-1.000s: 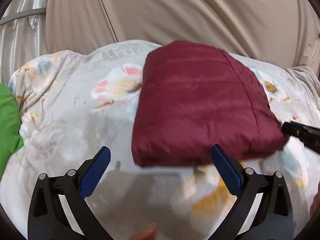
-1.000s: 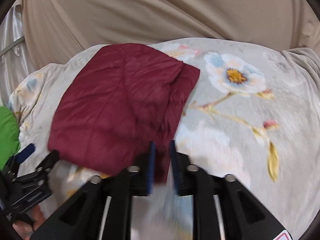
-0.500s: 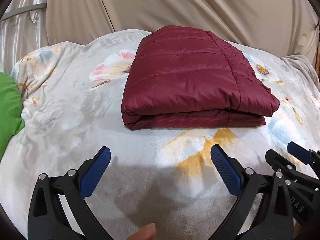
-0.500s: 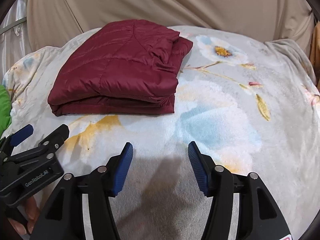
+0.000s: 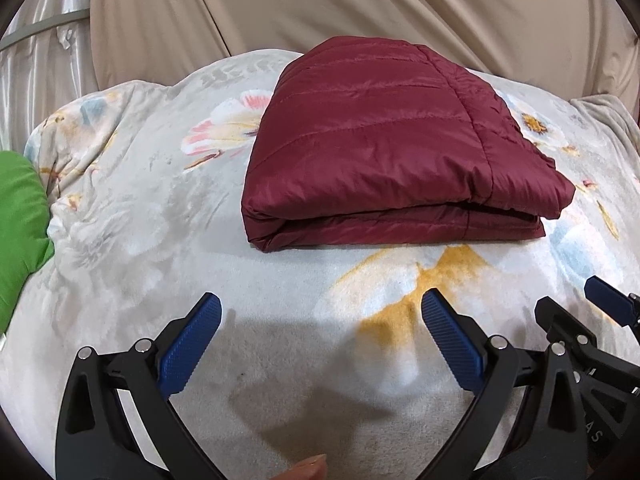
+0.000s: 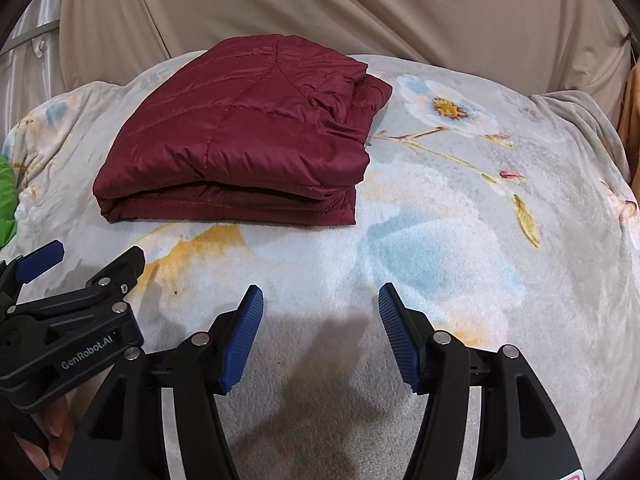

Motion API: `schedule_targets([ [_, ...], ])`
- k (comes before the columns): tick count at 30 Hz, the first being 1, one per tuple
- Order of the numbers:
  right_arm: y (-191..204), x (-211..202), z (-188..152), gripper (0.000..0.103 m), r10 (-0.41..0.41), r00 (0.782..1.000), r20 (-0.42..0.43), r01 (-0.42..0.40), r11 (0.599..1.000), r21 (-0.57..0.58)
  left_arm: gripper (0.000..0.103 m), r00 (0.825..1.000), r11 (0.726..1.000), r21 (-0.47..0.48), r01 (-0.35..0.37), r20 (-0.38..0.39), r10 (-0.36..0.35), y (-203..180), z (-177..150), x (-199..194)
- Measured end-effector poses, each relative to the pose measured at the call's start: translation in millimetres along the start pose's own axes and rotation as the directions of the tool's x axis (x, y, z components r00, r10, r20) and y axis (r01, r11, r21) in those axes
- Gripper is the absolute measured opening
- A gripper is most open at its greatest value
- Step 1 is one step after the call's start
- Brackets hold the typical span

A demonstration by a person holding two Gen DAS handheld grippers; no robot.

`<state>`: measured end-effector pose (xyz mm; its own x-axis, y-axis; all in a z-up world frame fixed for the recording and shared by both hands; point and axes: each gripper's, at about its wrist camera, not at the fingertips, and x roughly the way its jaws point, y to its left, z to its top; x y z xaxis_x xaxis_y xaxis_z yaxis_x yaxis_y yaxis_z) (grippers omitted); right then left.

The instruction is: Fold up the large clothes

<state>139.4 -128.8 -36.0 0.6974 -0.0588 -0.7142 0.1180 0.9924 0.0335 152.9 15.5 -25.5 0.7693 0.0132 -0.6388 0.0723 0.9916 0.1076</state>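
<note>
The maroon quilted jacket [image 5: 384, 148] lies folded into a thick rectangle on a floral blanket [image 5: 132, 240] covering the bed, its layered edge facing both cameras. The left hand-held gripper [image 5: 320, 308] hovers over bare blanket just short of the jacket, jaws spread wide, nothing between them. The right hand-held gripper [image 6: 320, 296] sits alongside it; its jaws have just been opening and now stand apart, empty. A green cloth [image 5: 20, 224] lies at the blanket's left edge, well apart from the jacket. Beige draped fabric [image 6: 340, 4] hangs behind the bed. Nothing lies between either gripper and the jacket.
</note>
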Motion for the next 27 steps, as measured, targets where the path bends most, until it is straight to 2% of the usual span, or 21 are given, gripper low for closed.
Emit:
schedule_targets([
  [18, 5.0, 1.4, -1.2, 0.059, -0.007, 1.000, -0.001, 0.007, 1.000, -0.017, 0.098, 1.000, 1.000, 0.016, -0.013, 0.000, 0.013, -3.5, -0.3, 1.0],
  [27, 6.9, -0.9, -2.1, 0.060, -0.006, 1.000, 0.011, 0.006, 1.000, -0.004, 0.098, 0.999, 0.998, 0.043, -0.033, -0.026, 0.035, -5.7, -0.7, 7.2],
])
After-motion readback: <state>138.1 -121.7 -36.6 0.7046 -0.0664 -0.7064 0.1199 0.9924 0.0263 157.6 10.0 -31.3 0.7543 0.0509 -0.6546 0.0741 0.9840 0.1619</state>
